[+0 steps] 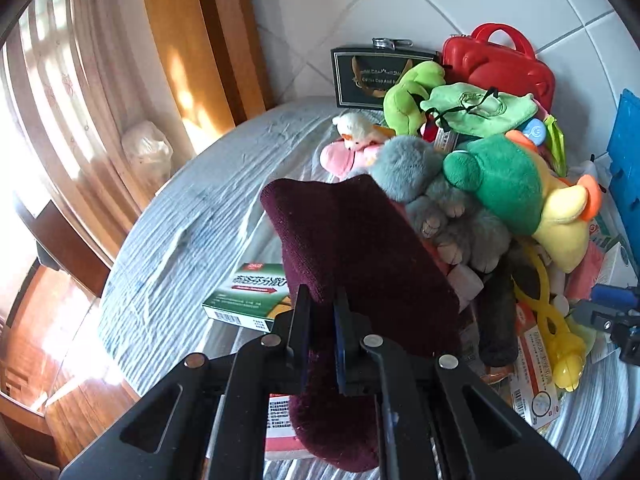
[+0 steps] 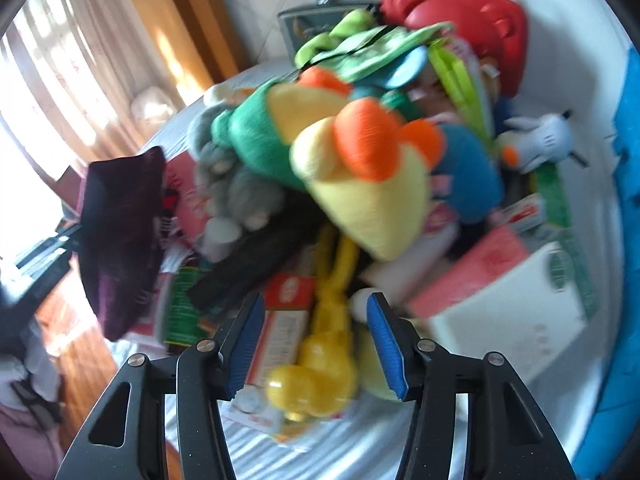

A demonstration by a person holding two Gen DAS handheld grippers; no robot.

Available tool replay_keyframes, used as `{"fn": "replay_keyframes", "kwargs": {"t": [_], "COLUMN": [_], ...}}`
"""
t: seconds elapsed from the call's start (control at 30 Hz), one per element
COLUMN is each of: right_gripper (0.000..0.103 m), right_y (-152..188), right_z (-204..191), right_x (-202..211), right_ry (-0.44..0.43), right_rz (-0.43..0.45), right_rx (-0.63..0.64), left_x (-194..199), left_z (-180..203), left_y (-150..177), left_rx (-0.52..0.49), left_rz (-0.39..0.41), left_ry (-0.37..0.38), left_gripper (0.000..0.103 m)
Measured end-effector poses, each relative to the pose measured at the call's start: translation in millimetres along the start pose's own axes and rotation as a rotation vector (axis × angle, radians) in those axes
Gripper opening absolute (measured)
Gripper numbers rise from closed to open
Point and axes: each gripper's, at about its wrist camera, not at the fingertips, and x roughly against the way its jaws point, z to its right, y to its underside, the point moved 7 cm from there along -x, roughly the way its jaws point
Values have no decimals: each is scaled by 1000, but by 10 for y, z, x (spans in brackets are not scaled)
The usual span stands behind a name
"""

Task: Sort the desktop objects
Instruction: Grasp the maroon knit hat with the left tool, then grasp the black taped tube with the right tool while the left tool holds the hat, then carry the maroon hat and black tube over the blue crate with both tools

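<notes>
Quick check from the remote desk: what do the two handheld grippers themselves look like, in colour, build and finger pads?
Both are matte black linkage frames with triangular cut-outs and round silver pivot pins. The right gripper has ribbed bright blue pads on its fingers. The left gripper shows a dark blue pad on its fingers. No cables, markings or sleeves are visible.

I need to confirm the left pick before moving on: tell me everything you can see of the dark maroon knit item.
The maroon knit item is a dark wine-coloured, fuzzy ribbed fabric piece, soft and floppy, possibly a hat or sock. The left gripper is shut on its middle, so one broad end stands up over the jaws and the other droops below them. It hangs lifted beside the toy pile, in front of the grey plush; the right wrist view shows it dangling off the table's edge side. Whether it touches the plush is unclear.
</notes>
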Motion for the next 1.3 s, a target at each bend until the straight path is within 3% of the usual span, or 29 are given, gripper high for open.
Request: {"fn": "replay_keyframes", "kwargs": {"t": [0.2,0.5,0.63,0.9,1.13,1.3], "right_gripper": [54,54,39,35,35,35], "right_y": [-111,-289,-338,-194,-343,-488], "right_z": [-247,-193,-147,-410,-422,-175], "right_x": [-433,-996,-1051,-364,587,1353], "right_ry": [-13,8,29,25,43,104], "right_rz": [-70,-153,-132,-34,177,341], "right_rx": [-46,-173,-213,-109,-69,-71], "left_x": [-244,-564,-614,69,801,1250], "left_z": [-46,-26,-20,44,310,686], "left_y": [69,-10,-75,-380,-720,-961], "left_rx": [17,-26,-51,-80,-121,-151], "left_rz": [-43,-80,-72,105,273,365], "left_ry": [57,124,149,207,246,288], "left_gripper": [10,10,10,10,10,10]}}
